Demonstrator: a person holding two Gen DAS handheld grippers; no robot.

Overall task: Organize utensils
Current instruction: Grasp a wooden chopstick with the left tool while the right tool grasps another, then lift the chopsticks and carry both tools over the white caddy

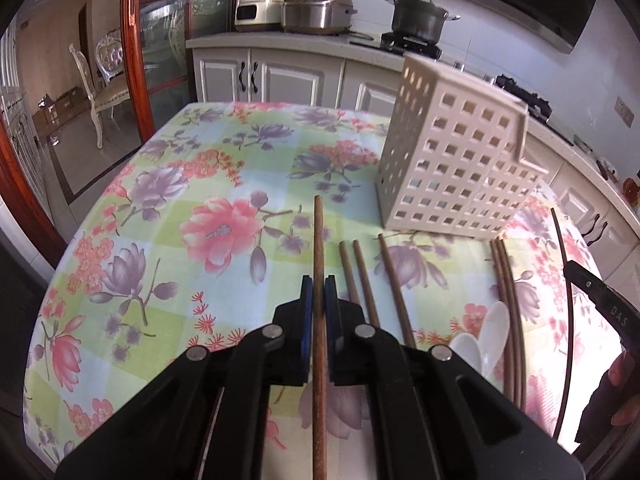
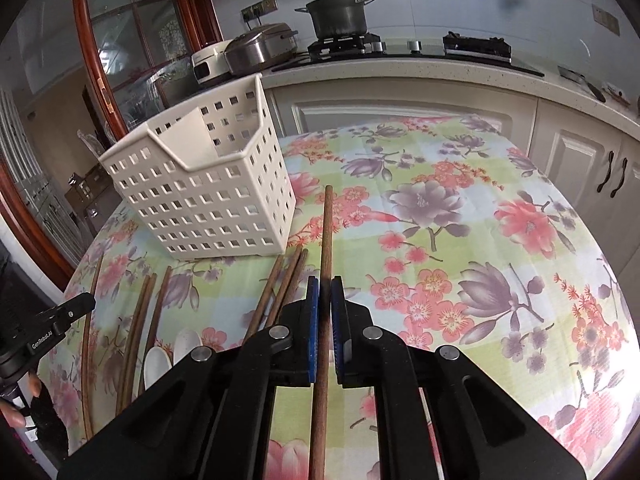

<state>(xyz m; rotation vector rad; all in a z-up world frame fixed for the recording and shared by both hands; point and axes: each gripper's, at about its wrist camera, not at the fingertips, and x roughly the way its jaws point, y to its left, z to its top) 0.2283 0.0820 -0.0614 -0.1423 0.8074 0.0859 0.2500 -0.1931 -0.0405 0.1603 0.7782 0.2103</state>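
Note:
My left gripper (image 1: 319, 280) is shut on a brown wooden chopstick (image 1: 319, 240) that sticks out forward above the floral tablecloth. My right gripper (image 2: 325, 280) is shut on another wooden chopstick (image 2: 327, 232), also lifted off the cloth. A white perforated utensil holder (image 1: 452, 160) stands upright ahead and to the right of the left gripper; in the right wrist view the holder (image 2: 200, 196) is ahead and to the left, open top visible. Several loose chopsticks (image 1: 362, 276) (image 2: 280, 288) lie on the cloth in front of the holder. Two white spoons (image 1: 486, 332) (image 2: 168, 354) lie among them.
The table with the floral cloth (image 1: 200, 220) has its left edge dropping to the floor. Kitchen cabinets and a counter (image 2: 400, 72) with a pot, cookers and a stove run behind the table. The other gripper's tip (image 1: 592, 292) (image 2: 60, 316) shows at each view's side.

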